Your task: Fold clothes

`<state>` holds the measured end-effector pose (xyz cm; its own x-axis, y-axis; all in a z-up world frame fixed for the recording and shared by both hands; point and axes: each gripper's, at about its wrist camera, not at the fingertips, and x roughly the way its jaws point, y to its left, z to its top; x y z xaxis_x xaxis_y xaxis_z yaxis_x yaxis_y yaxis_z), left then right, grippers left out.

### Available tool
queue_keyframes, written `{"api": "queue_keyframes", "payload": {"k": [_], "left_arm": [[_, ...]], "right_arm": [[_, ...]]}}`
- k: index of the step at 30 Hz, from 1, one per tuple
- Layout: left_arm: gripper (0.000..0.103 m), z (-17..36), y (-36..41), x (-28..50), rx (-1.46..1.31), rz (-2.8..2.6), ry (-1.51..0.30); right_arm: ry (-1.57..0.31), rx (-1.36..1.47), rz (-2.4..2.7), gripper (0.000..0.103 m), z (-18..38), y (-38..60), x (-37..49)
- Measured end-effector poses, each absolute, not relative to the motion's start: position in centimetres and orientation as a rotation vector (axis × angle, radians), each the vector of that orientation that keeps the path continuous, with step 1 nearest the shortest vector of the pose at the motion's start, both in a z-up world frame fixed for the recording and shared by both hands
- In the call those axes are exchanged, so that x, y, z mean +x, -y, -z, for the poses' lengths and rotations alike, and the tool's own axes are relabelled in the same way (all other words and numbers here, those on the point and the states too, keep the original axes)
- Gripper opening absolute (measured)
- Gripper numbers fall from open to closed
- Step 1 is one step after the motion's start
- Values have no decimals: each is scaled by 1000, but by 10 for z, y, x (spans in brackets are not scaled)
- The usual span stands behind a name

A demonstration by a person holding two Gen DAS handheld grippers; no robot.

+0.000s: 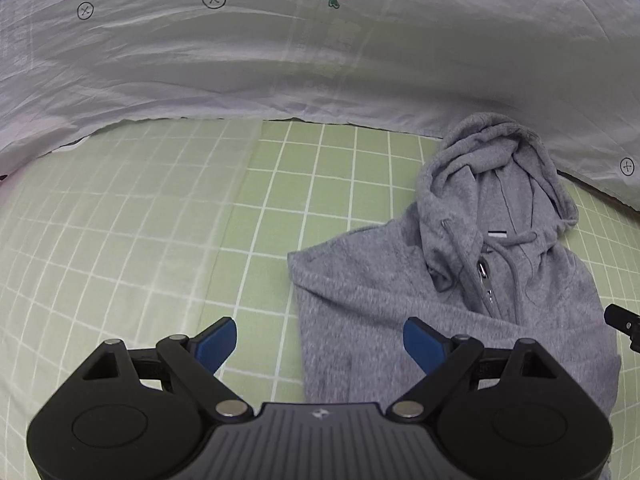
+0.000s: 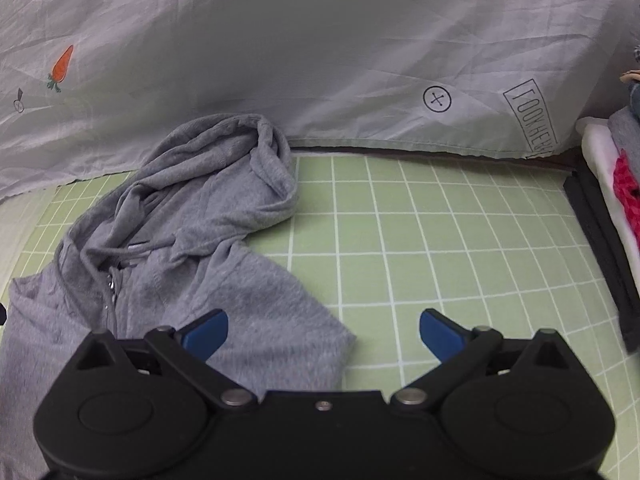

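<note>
Both grippers, left gripper [image 1: 319,343] and right gripper [image 2: 324,334], hang spread and empty; hoodie [image 1: 460,280] half-folded at twelve o'clock; next, pinch its hem.

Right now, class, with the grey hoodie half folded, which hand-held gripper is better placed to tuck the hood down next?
Probably the right hand-held gripper: the hood lies nearer its open jaws. The left hand-held gripper sits off the hoodie's edge.

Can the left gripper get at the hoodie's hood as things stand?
Probably yes. Left gripper is open and empty, and nothing lies between it and the hood of the grey hoodie.
</note>
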<state>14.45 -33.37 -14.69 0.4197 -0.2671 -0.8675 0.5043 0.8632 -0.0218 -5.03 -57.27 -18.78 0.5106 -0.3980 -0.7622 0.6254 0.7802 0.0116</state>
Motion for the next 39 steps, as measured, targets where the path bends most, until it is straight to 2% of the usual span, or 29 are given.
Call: {"api": "queue_keyframes", "payload": {"k": [13,18,21,30,39], "left_arm": [[91,167,411,211,171,685,-997],[91,188,457,218,333,758,-991],[91,200,469,220,445,685,-929],[91,202,449,238,458,492,-860],[91,158,410,220,313,425,-760]], "right_arm": [[-790,335,677,103,204,632,18],[-821,271,677,103,220,646,45],[-877,224,703,103,230,651,55],[-884,180,824,103,229,660,34],[-760,150,886,103,188,646,-4]]}}
